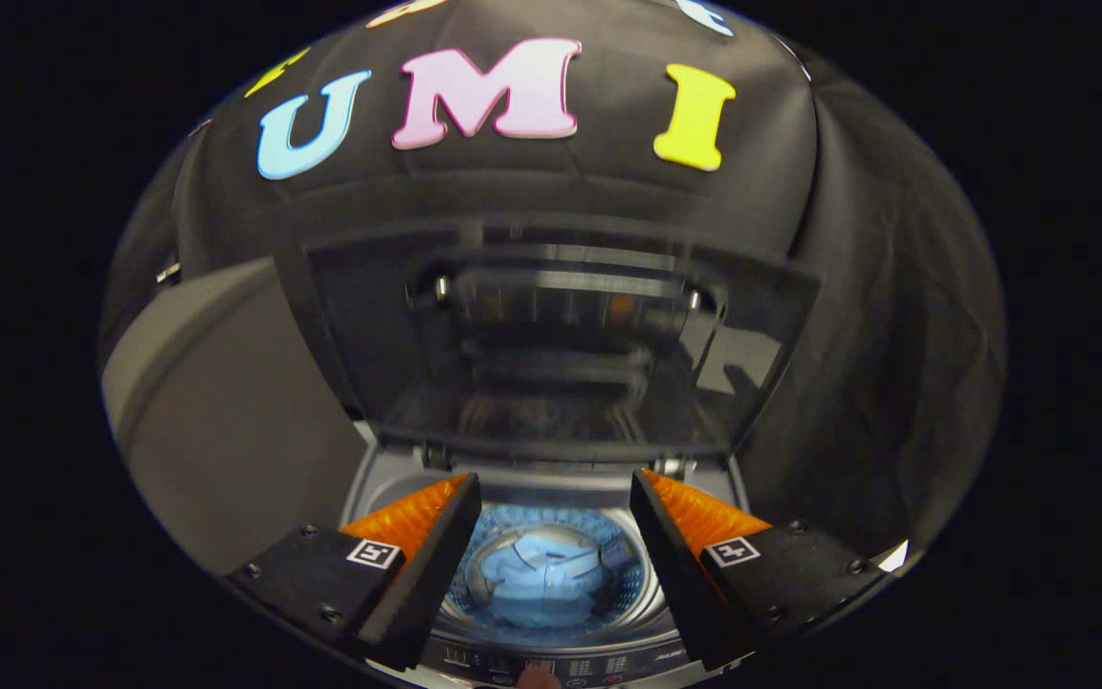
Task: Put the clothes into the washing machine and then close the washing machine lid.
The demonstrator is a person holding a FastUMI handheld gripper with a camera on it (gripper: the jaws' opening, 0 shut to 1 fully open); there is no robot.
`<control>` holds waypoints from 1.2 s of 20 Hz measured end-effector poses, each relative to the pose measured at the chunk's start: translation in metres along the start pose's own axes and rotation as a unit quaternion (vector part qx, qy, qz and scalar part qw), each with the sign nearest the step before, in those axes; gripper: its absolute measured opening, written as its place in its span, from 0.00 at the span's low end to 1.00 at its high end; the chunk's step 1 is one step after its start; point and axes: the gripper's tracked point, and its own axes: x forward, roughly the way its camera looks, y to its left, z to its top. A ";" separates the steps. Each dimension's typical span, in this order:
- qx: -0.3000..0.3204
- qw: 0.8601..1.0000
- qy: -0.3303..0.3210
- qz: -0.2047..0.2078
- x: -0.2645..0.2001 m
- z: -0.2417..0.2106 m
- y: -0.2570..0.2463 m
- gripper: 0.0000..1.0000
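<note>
Black-cloth booth. Washing machine: lid upright, blue clothes in drum. Hand-held gripper: fingers apart, empty. Loading appears done; next, reach and lower lid.

The washing machine lid is glossy, dark, see-through glass or plastic catching reflections. The drum looks like perforated shiny metal. The clothes are soft, matt cloth. The booth wall is matt fabric.

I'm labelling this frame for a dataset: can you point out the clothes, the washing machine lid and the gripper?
clothes (539, 584): gripper view, middle of the blue bundle lying in the drum.
washing machine lid (551, 354): gripper view, centre of the raised glass panel.
gripper (556, 502): gripper view, midway between its open fingertips, above the drum.
</note>
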 end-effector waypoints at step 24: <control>0.038 0.997 -0.068 0.012 0.069 0.128 -0.004 1.00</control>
